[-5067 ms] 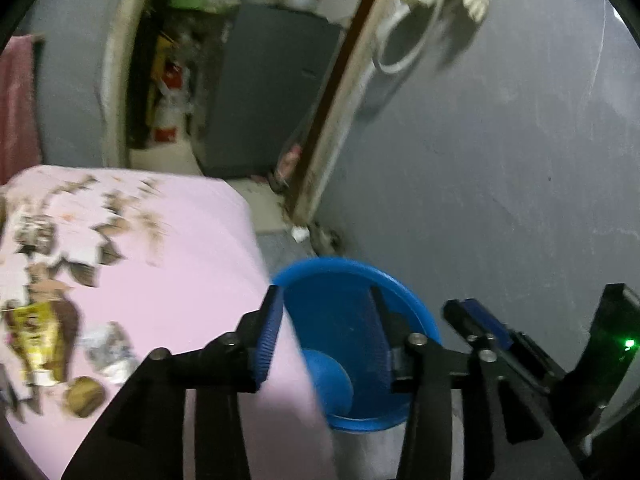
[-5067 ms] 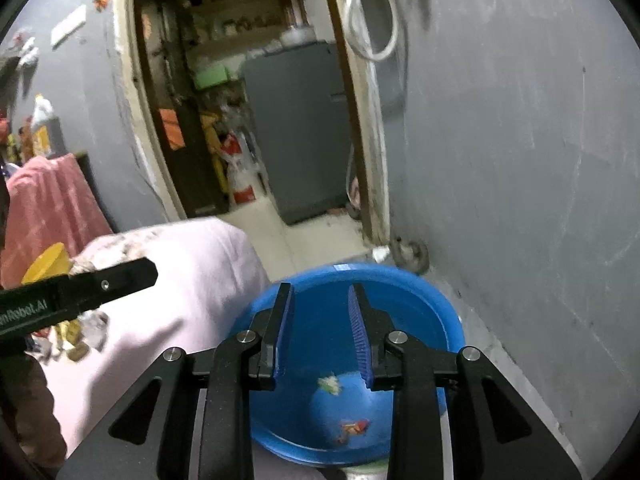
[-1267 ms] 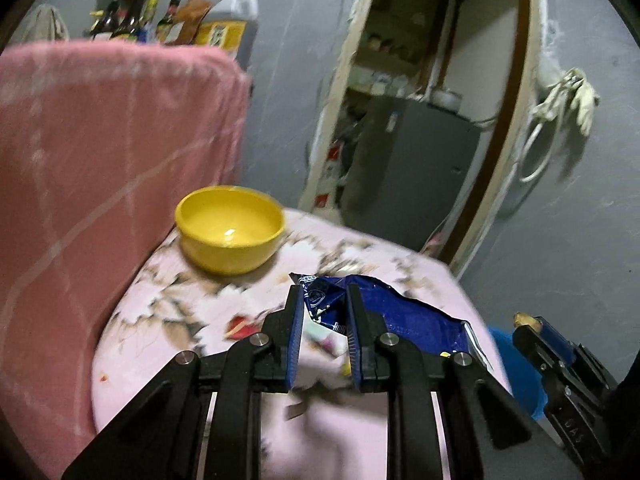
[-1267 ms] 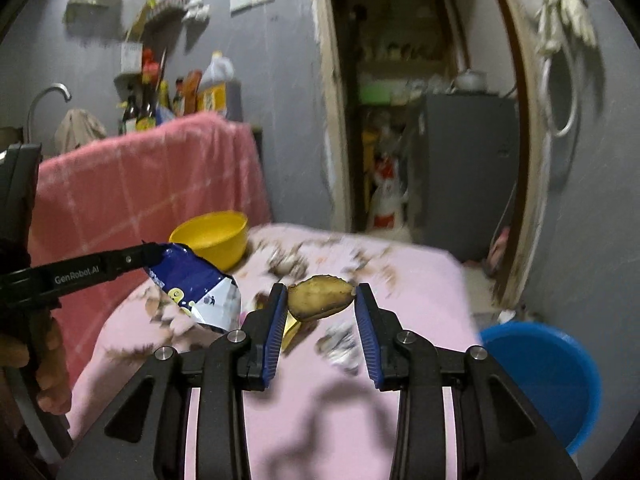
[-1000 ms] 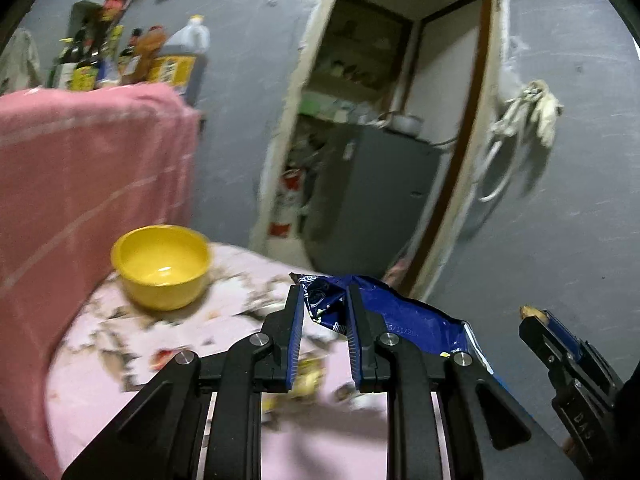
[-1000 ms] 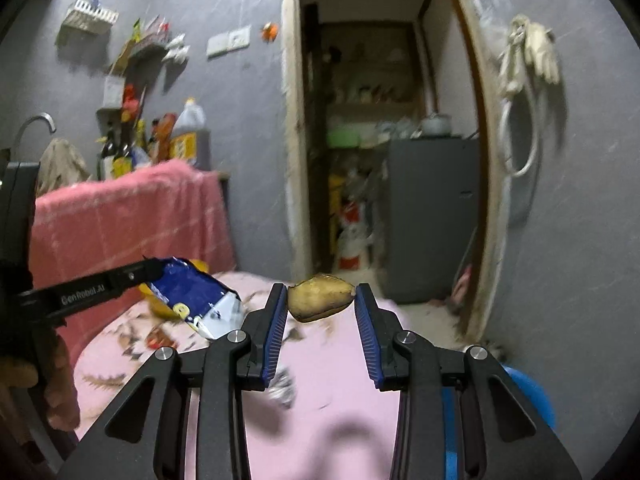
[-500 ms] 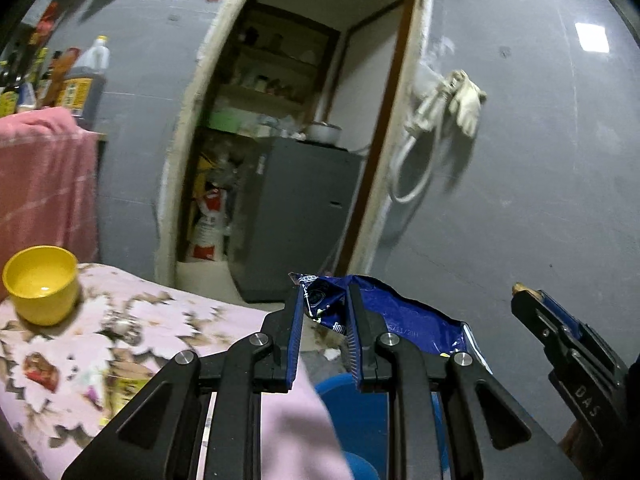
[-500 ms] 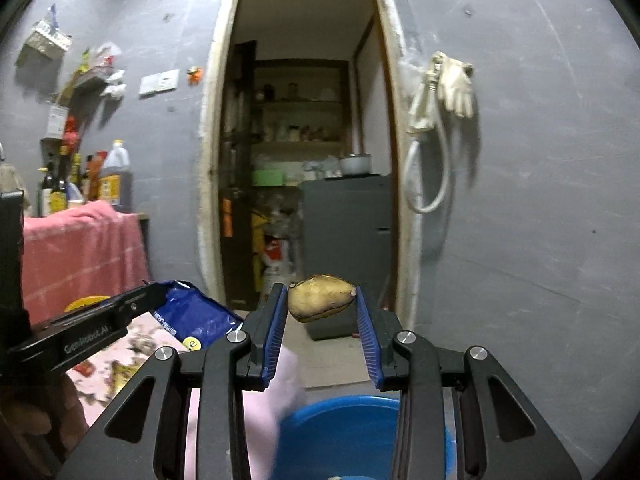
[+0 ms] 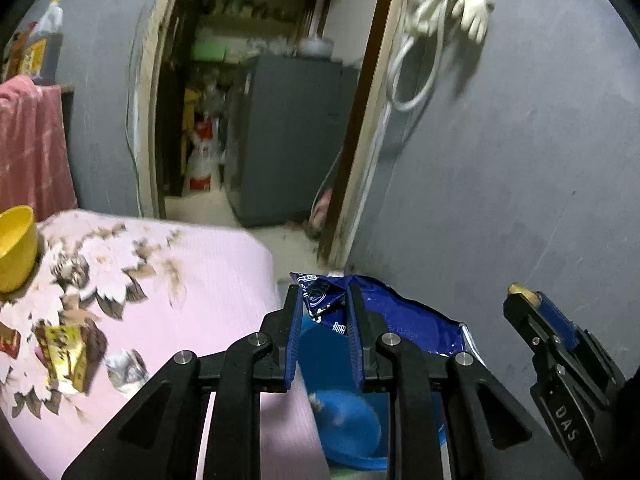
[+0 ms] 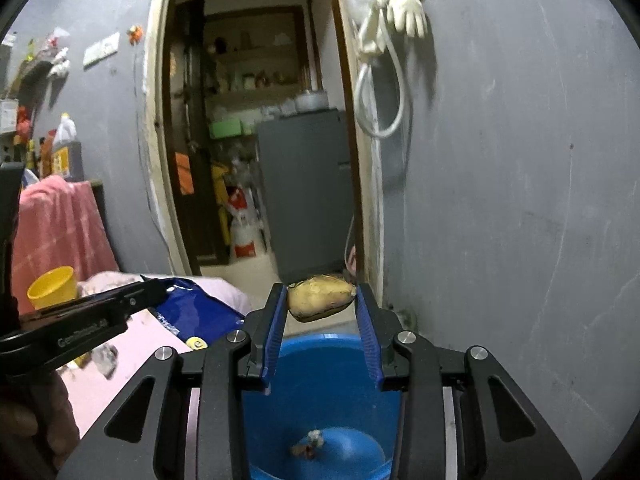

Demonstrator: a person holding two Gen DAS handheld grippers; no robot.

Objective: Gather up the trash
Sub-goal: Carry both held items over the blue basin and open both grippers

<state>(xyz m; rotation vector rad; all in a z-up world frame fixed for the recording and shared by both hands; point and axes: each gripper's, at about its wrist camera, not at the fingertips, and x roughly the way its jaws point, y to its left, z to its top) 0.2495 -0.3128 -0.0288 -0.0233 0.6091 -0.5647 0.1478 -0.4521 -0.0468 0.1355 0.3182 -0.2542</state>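
Delivery step: right gripper [image 10: 322, 300] clamps a brown scrap [image 10: 321, 297] above the blue basin [image 10: 320, 412] below it, left gripper [image 9: 321, 306] pinches a blue wrapper [image 9: 400, 324] alongside, so next both likely release over the basin.

The wrapper [image 9: 404, 316] is dark blue with white print. The basin [image 10: 332, 396] is bright blue. The peel [image 10: 321, 297] is yellowish tan with a dark rim. The bowl [image 9: 14, 246] is plain yellow. The desk cloth [image 9: 208, 280] is pink, patterned with brown and white flowers. The fingers [image 10: 276, 332] are black with blue pads.
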